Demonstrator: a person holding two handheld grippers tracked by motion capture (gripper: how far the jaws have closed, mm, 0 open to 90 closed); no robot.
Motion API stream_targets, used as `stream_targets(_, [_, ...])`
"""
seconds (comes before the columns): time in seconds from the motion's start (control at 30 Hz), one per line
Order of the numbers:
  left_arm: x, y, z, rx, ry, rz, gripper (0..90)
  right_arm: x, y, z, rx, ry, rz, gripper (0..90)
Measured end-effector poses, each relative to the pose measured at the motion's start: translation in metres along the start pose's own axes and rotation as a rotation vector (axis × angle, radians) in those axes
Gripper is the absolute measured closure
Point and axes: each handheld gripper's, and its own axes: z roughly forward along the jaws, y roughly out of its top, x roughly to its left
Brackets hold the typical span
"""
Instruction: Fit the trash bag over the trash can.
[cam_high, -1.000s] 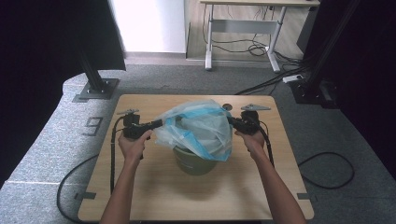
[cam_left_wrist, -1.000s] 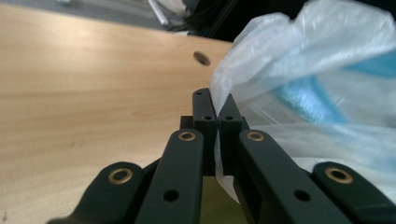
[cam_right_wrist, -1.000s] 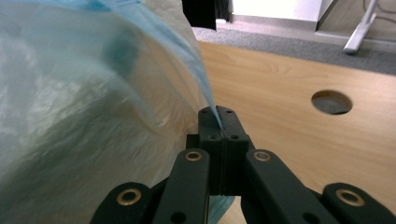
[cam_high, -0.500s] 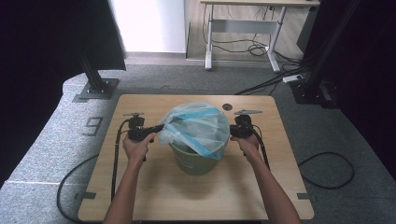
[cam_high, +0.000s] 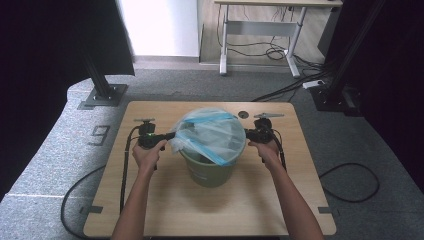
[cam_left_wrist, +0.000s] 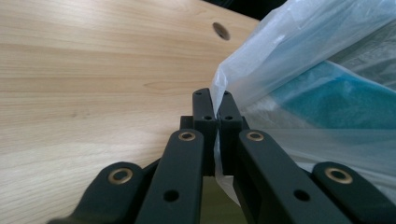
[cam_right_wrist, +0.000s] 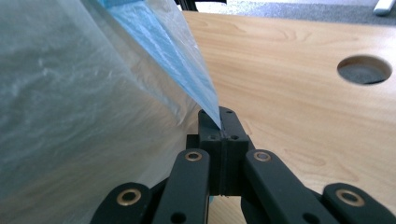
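The left gripper view showed what the high view could not: the left gripper (cam_left_wrist: 216, 105) had its jaws clenched on a thin edge of the plastic bag (cam_left_wrist: 322, 70), the film pinched between the pads and trailing down behind them. The right gripper view showed the same for the right gripper (cam_right_wrist: 220, 122), its jaws shut on a blue-tinted corner of the bag above the wooden counter (cam_right_wrist: 299, 70), near a round hole (cam_right_wrist: 364, 70). The high view gave the layout instead: the bag (cam_high: 212, 135) was stretched between the two grippers over the mouth of a green bin (cam_high: 209, 170), which stood mid-counter between the person's hands. A pale label (cam_high: 202, 176) sat on the bin's side, probably printed, but too small to read. On the grey floor left of the counter a painted "9" (cam_high: 101, 135) could be read. Compared with a second earlier, the bag lay lower and spread wider over the bin, and the left hand had dropped slightly.
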Motion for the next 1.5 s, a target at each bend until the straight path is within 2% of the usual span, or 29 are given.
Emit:
stream_targets(0.1, [-0.002,0.000,-0.004,0.001,-0.001,0.038,89.5,0.001,0.005,-0.008,-0.033,-0.005,-0.022,88.0])
stream_targets(0.2, [-0.005,0.000,-0.014,-0.048,0.013,0.091,78.5,0.001,0.006,-0.013,-0.046,0.002,-0.026,85.4])
stream_targets(0.3, [-0.011,0.001,-0.027,-0.101,0.002,0.139,72.1,0.002,0.006,-0.017,-0.059,0.002,-0.033,85.0])
stream_targets(0.37, [-0.017,0.001,-0.038,-0.158,0.007,0.187,66.6,0.004,0.007,-0.018,-0.071,0.004,-0.045,84.9])
stream_targets(0.4, [-0.018,0.002,-0.041,-0.173,0.009,0.198,62.2,0.006,0.008,-0.019,-0.074,0.004,-0.052,84.9])
stream_targets(0.47, [-0.023,0.003,-0.050,-0.193,0.025,0.243,54.5,0.007,0.008,-0.020,-0.076,0.005,-0.057,85.0])
stream_targets(0.63, [-0.033,0.010,-0.060,-0.223,-0.002,0.308,47.5,0.007,0.008,-0.021,-0.077,0.001,-0.054,85.0])
stream_targets(0.7, [-0.039,0.016,-0.059,-0.212,-0.010,0.335,45.8,0.007,0.008,-0.021,-0.079,0.001,-0.056,85.1])
stream_targets(0.83, [-0.046,0.027,-0.053,-0.197,-0.024,0.363,42.9,0.007,0.008,-0.021,-0.076,0.003,-0.057,85.0])
stream_targets(0.97, [-0.050,0.036,-0.045,-0.141,-0.032,0.382,40.3,0.008,0.008,-0.020,-0.074,0.007,-0.058,85.1])
stream_targets(1.07, [-0.048,0.036,-0.038,-0.092,-0.016,0.377,39.8,0.009,0.008,-0.021,-0.073,0.010,-0.061,85.0])
stream_targets(1.23, [-0.045,0.036,-0.033,-0.058,-0.070,0.370,45.3,0.009,0.007,-0.020,-0.072,0.009,-0.062,85.0])
stream_targets(1.5, [-0.048,0.041,-0.033,-0.018,-0.121,0.384,66.4,0.010,0.007,-0.020,-0.068,0.011,-0.066,85.0])
